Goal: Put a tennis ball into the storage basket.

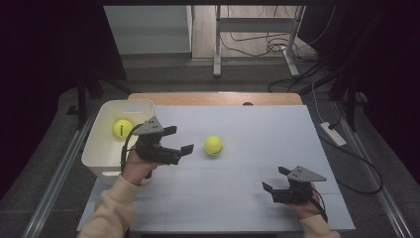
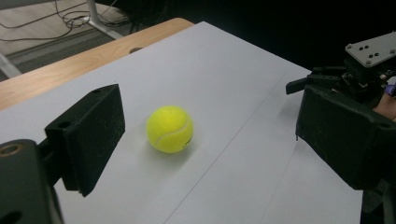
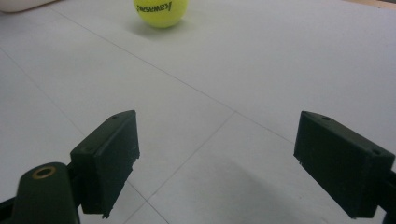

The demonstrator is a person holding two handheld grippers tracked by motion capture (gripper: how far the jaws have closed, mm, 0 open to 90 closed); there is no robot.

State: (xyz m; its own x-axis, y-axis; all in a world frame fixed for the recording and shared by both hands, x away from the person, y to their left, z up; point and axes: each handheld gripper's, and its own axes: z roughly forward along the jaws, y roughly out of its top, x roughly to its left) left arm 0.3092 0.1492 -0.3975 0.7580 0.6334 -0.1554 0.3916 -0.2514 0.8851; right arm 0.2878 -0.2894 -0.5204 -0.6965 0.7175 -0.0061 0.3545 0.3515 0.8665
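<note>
Forearms in cream sleeves enter the high view from below; the left gripper, jaws spread and empty, sits just left of the tennis ball, which rests on the white table sheet. Left of that ball stands a white bin holding a second tennis ball. Well right and nearer lies the right gripper, also spread.

Black jaws in the left gripper view flank the ball ahead, not touching it.

Wide-apart jaws in the right gripper view face the ball, far off.
</note>
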